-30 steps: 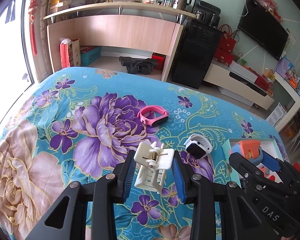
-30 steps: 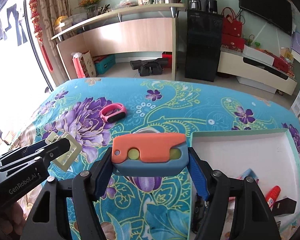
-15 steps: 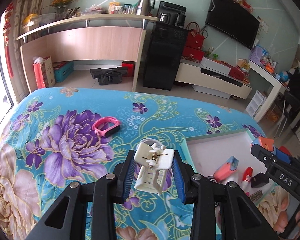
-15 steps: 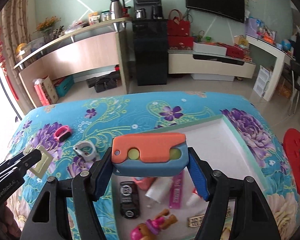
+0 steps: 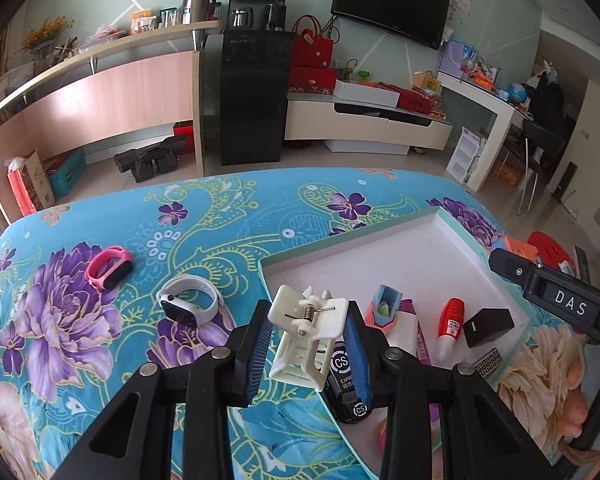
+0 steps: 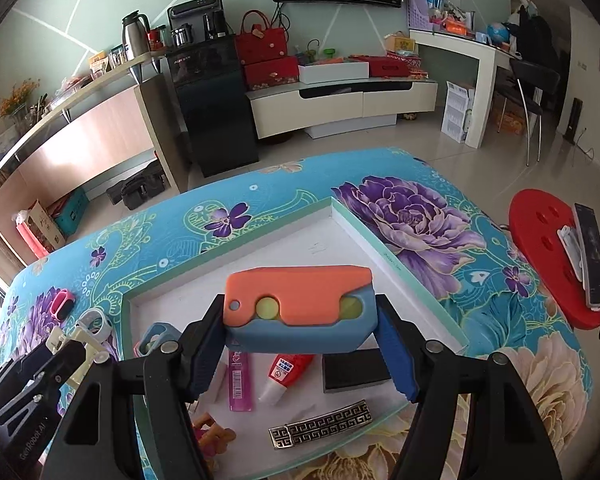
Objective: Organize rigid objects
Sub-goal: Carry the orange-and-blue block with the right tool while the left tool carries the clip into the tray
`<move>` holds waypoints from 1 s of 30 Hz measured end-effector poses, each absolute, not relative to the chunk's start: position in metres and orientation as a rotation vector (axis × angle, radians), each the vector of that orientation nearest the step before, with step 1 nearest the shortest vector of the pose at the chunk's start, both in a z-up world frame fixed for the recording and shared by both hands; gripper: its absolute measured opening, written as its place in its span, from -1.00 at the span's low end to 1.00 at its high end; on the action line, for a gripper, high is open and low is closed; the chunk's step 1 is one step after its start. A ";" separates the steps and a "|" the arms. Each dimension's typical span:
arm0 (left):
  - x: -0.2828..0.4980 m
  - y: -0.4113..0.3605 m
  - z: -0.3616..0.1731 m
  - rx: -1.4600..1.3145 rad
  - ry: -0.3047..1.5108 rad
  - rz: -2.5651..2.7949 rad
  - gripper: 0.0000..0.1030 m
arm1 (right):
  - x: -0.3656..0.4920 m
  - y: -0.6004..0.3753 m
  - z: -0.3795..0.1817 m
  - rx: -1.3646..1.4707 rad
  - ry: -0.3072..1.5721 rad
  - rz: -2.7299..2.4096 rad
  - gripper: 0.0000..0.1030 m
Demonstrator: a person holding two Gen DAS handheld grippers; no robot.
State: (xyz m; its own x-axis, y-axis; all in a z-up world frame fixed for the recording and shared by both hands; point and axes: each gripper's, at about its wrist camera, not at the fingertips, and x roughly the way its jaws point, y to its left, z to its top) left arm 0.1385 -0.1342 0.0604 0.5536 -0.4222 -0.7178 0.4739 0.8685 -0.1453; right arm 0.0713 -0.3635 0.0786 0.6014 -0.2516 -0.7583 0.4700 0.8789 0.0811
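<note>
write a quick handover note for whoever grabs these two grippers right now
Left gripper: shut on the white plastic spring clip, held by the near-left corner of the shallow white tray.
Right gripper: shut on the orange and blue plastic block, held over the tray.
Done: red glue bottle, black box and patterned metal buckle lie in the tray.
Left: set down both held items, then fetch the white smartwatch and pink fitness band from the floral cloth.
</note>
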 end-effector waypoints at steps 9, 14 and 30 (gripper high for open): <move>0.164 -0.141 0.050 0.082 0.858 -0.475 -0.26 | 0.086 -0.365 0.057 0.272 0.879 -0.433 0.39; 0.180 -0.151 0.049 0.084 0.859 -0.465 -0.26 | 0.088 -0.372 0.048 0.309 0.893 -0.429 0.39; 0.176 -0.186 0.033 0.119 0.862 -0.520 -0.26 | 0.091 -0.376 0.037 0.290 0.938 -0.466 0.39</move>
